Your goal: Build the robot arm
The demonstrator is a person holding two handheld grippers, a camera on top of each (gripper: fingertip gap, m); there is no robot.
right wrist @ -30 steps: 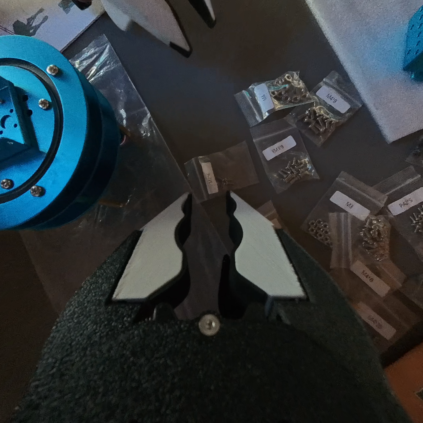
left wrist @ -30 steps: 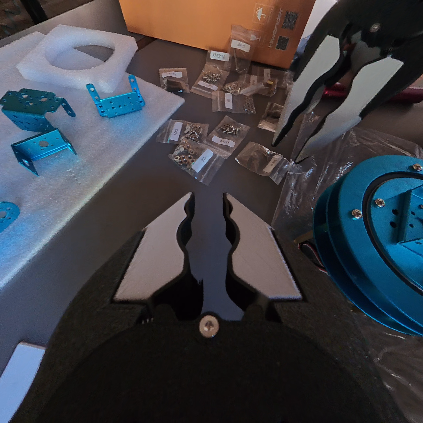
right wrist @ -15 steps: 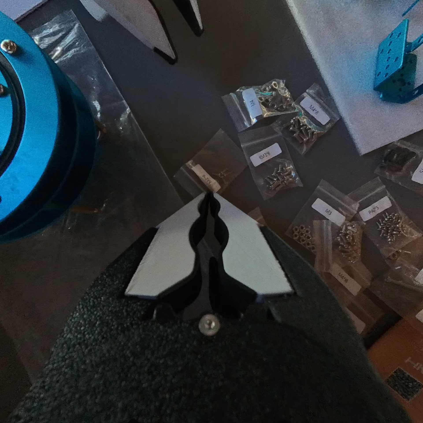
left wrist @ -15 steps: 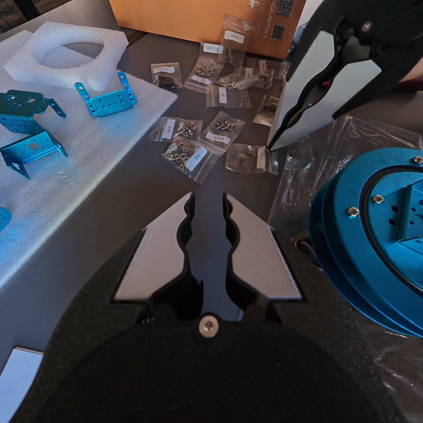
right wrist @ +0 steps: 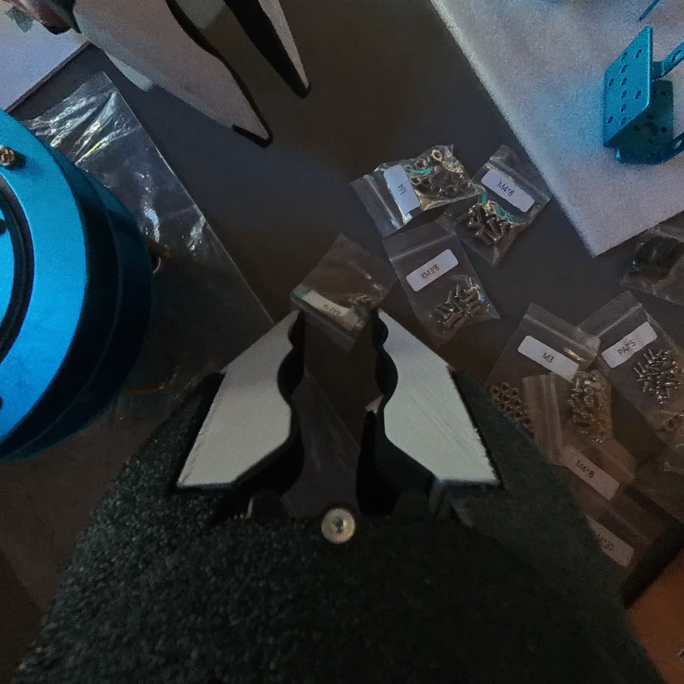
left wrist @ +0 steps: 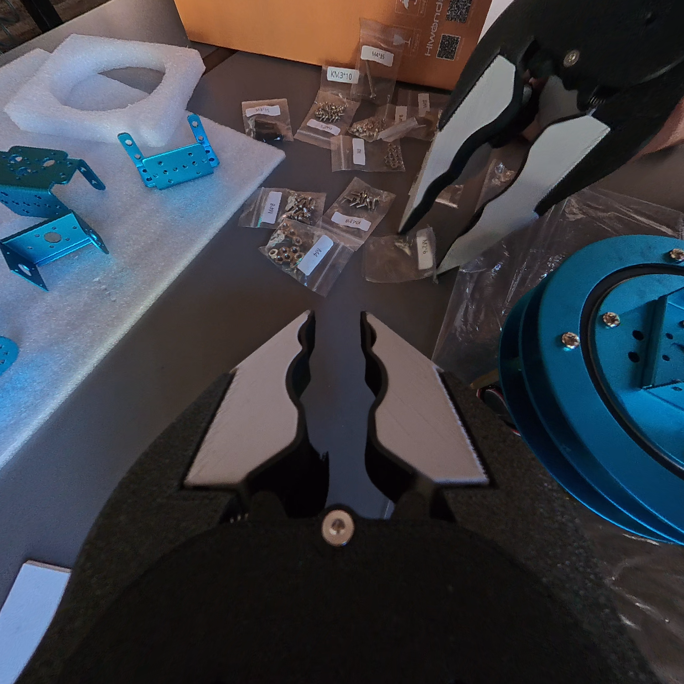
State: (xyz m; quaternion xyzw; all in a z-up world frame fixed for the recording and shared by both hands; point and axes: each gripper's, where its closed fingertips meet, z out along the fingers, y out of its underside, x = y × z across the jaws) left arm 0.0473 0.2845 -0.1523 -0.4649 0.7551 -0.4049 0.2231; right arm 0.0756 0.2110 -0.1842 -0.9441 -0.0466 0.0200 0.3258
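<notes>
My right gripper [right wrist: 338, 314] is open, and its tips straddle the labelled end of a small clear bag [right wrist: 340, 285] with a few tiny screws, lying on the dark table. In the left wrist view the right gripper [left wrist: 422, 250] comes down from the upper right onto that bag [left wrist: 392, 255]. My left gripper [left wrist: 337, 318] is open and empty, hovering over bare table short of the bags. It shows at the top of the right wrist view [right wrist: 281, 114]. A blue round metal base [left wrist: 555, 388] sits to the left gripper's right and also shows in the right wrist view [right wrist: 55, 296].
Several small bags of screws and nuts [left wrist: 307, 251] lie spread behind the bag [right wrist: 444, 288]. A white foam sheet [left wrist: 111, 277] at left bears blue brackets [left wrist: 174, 166] and a foam ring [left wrist: 107, 81]. An orange cardboard box [left wrist: 314, 29] stands behind. Clear plastic wrap [left wrist: 499, 277] lies under the round base.
The right gripper was open, shut at the small bag's labelled edge half a second ago, and is open again around it. The bag has turned slightly. The left gripper has barely moved.
</notes>
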